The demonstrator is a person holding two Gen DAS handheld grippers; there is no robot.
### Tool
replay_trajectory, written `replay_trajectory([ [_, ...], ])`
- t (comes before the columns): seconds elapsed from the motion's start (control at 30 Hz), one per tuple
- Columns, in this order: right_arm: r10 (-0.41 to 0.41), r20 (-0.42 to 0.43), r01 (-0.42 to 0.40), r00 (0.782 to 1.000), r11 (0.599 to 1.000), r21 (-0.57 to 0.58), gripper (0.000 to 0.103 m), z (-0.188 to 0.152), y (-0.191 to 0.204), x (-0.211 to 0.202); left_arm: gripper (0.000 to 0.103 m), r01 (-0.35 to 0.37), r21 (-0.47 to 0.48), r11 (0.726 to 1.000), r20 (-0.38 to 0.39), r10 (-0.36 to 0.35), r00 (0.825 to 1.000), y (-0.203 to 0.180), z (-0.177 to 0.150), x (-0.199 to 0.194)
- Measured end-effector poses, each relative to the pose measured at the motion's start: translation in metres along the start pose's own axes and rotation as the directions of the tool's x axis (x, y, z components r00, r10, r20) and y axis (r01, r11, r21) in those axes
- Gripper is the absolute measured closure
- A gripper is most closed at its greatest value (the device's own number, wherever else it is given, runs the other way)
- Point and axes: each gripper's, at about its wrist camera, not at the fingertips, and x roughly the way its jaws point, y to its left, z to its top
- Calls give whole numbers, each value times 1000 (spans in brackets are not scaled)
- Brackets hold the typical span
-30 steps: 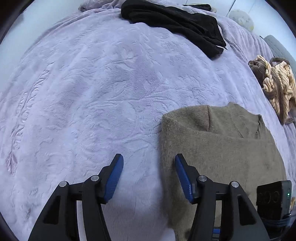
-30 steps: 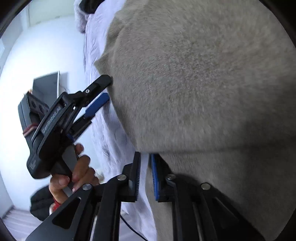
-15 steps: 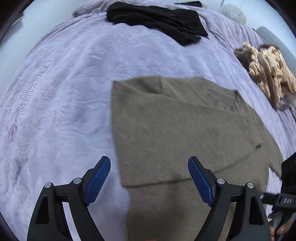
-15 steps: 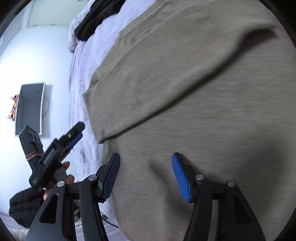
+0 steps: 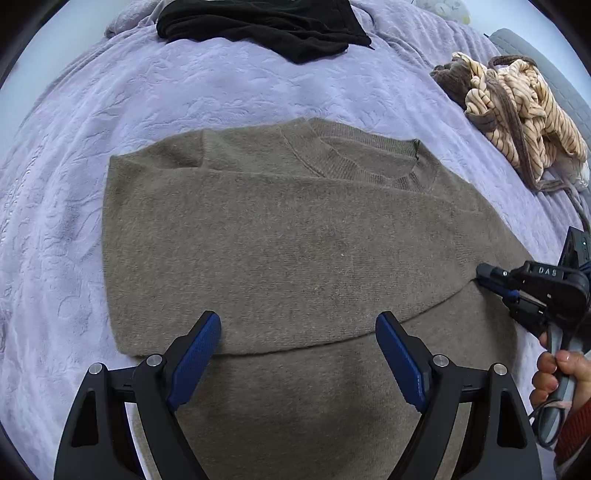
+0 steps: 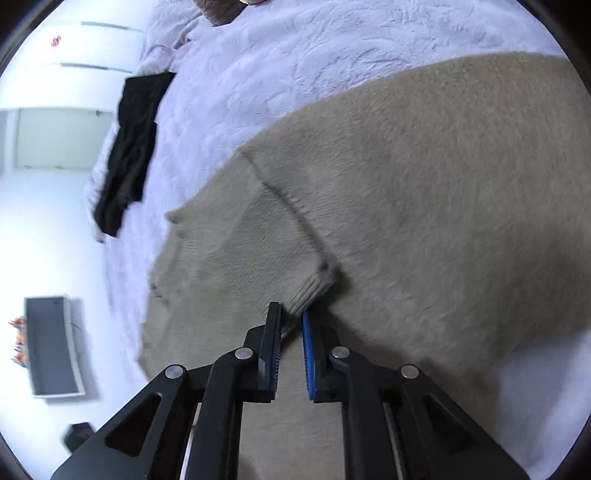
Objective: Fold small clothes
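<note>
A brown knit sweater (image 5: 288, 236) lies flat on the lilac bedspread (image 5: 55, 206), neck at the far side, one layer folded across the body. My left gripper (image 5: 297, 325) is open wide and empty, hovering over the fold's near edge. My right gripper (image 6: 290, 314) has its jaws nearly closed on the ribbed cuff (image 6: 314, 284) of a sleeve folded over the sweater (image 6: 443, 192). It also shows in the left wrist view (image 5: 491, 280) at the sweater's right edge.
A black garment (image 5: 266, 26) lies at the far edge of the bed and also shows in the right wrist view (image 6: 129, 147). A striped cream and brown garment (image 5: 517, 110) is bunched at the far right. A wall screen (image 6: 51, 347) hangs beyond the bed.
The left gripper opened wider and moved over the sweater. The right gripper was shut, opened, then closed again at the sleeve cuff. The sweater now lies folded.
</note>
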Motion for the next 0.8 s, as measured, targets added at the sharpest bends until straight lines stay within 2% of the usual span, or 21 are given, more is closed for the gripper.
replay_trajectory([
  [0.07,-23,-12,23,1000,999,-30,95,0,-9,-1,16,-15,11,1000,-39,16,999,-5,-1,14],
  [0.17,8,-21,-8,1000,1000,-16,95,-2,-21,-10,16,-40,21,999,-65,42,997,-10,-8,24],
  [0.2,28,-23,-28,999,1000,-10,95,-4,-26,-16,16,-46,31,998,-65,47,997,-13,-9,24],
  [0.23,43,-25,-43,999,999,-9,89,-8,-28,-20,16,-46,42,998,-67,49,997,-16,-11,24],
  [0.4,86,-28,-86,996,996,1,88,-19,-54,-44,16,-21,68,997,-89,27,996,-32,-13,22],
  [0.47,101,-34,-100,994,994,31,83,-29,-67,-56,16,-14,81,997,-91,22,996,-40,-14,20],
  [0.53,112,-27,-110,993,992,64,68,-36,-85,-70,16,-3,95,995,-93,12,996,-47,-16,18],
  [0.63,110,13,-110,994,989,99,50,-39,-102,-93,16,18,121,992,-97,-7,995,-61,-17,18],
  [0.8,52,171,-89,984,973,211,50,-31,-162,-150,16,49,166,985,-107,-32,994,-89,-15,24],
])
